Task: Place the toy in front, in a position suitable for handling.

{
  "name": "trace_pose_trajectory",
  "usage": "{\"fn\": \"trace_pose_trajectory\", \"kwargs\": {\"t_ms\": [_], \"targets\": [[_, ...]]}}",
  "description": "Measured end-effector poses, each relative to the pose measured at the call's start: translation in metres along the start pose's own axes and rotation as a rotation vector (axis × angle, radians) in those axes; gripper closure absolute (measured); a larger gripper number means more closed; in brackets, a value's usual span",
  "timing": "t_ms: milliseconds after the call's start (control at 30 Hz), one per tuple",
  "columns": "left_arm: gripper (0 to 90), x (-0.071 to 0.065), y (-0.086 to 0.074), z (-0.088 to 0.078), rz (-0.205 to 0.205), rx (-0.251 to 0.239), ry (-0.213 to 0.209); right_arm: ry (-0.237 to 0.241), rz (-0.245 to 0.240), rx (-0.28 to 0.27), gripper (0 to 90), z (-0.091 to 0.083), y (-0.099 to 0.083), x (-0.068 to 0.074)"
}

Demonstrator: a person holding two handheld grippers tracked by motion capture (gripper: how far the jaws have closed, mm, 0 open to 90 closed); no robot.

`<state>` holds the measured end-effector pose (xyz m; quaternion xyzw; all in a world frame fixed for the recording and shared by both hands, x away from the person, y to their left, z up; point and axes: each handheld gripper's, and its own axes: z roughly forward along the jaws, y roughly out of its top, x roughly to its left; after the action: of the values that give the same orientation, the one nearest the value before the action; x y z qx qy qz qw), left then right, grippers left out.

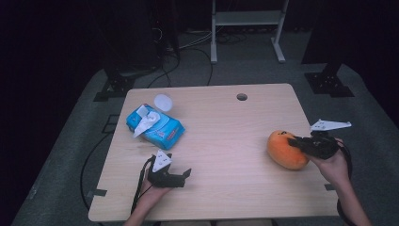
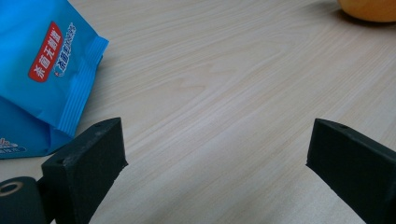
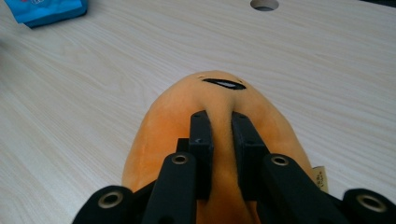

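**A:** Two grippers on the table (image 1: 221,141) for us right now. Our right gripper (image 3: 219,123) has its jaws pinched tight into the orange plush (image 3: 173,121), squeezing a ridge of the fabric between them. You can see the fold bulging up between the black pads in the right gripper view.

**B:** Yep, and from the high view the plush (image 1: 284,149) sits on the right side of the table, near the right edge, with our right gripper (image 1: 301,143) biting in from its right. It has a little dark mouth stitched on, pointing away from the gripper.

**A:** What about our left one?

**B:** Left gripper (image 1: 181,176) is down near the front edge, left of centre, our hand under it. Jaws are spread wide with nothing between them but bare wood; the left gripper view makes that pretty obvious (image 2: 217,154).

**A:** And the blue wipes pack (image 1: 155,125)?

**B:** Lying back-left on the table, flap peeled up with a white wipe poking out. It's up and to the left of our left gripper, not touching it. A small white lid (image 1: 163,101) sits just behind the pack.

**A:** Also a round hole (image 1: 242,97) near the far edge of the table, well apart from the plush.
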<state>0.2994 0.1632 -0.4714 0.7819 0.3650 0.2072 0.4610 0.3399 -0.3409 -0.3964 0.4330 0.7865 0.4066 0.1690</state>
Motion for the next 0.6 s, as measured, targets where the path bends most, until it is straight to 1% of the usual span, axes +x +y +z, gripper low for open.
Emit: {"fn": "trace_pose_trajectory", "kwargs": {"t_ms": [167,200,233,267,300,333,400,433,467,500,533,567,600], "targets": [[3.5,0.000,0.000,0.001,-0.005,-0.003,0.003,0.034,-0.011,-0.034,80.4,-0.008,0.009,0.007],[3.5,0.000,0.000,0.001,-0.005,-0.003,0.003,0.034,-0.011,-0.034,80.4,-0.008,0.009,0.007],[3.5,0.000,0.000,0.000,-0.004,0.000,0.003,0.056,-0.012,-0.046,80.3,-0.010,0.013,0.011],[3.5,0.000,0.000,0.000,-0.004,0.000,0.003,0.056,-0.012,-0.046,80.3,-0.010,0.013,0.011],[3.5,0.001,0.000,0.000,-0.007,-0.001,0.004,0.078,-0.023,-0.054,80.3,-0.011,0.017,0.016],[3.5,0.001,0.000,0.000,-0.007,-0.001,0.004,0.078,-0.023,-0.054,80.3,-0.011,0.017,0.016],[3.5,0.001,0.000,-0.001,-0.002,0.001,0.005,0.095,-0.042,-0.058,80.3,-0.011,0.022,0.023],[3.5,0.002,0.000,-0.001,-0.003,-0.002,0.007,0.113,-0.057,-0.059,80.2,-0.011,0.027,0.030],[3.5,0.002,0.000,-0.001,-0.003,-0.002,0.007,0.113,-0.057,-0.059,80.2,-0.011,0.027,0.030],[3.5,0.002,0.000,-0.002,-0.008,-0.004,0.008,0.139,-0.074,-0.063,80.2,-0.009,0.032,0.038],[3.5,0.002,0.000,-0.002,-0.008,-0.004,0.008,0.139,-0.074,-0.063,80.2,-0.009,0.032,0.038],[3.5,0.003,0.001,-0.003,-0.007,-0.005,0.008,0.158,-0.089,-0.062,80.2,-0.007,0.036,0.044],[3.5,0.003,0.001,-0.003,-0.007,-0.005,0.008,0.158,-0.089,-0.062,80.2,-0.007,0.036,0.044]]}}
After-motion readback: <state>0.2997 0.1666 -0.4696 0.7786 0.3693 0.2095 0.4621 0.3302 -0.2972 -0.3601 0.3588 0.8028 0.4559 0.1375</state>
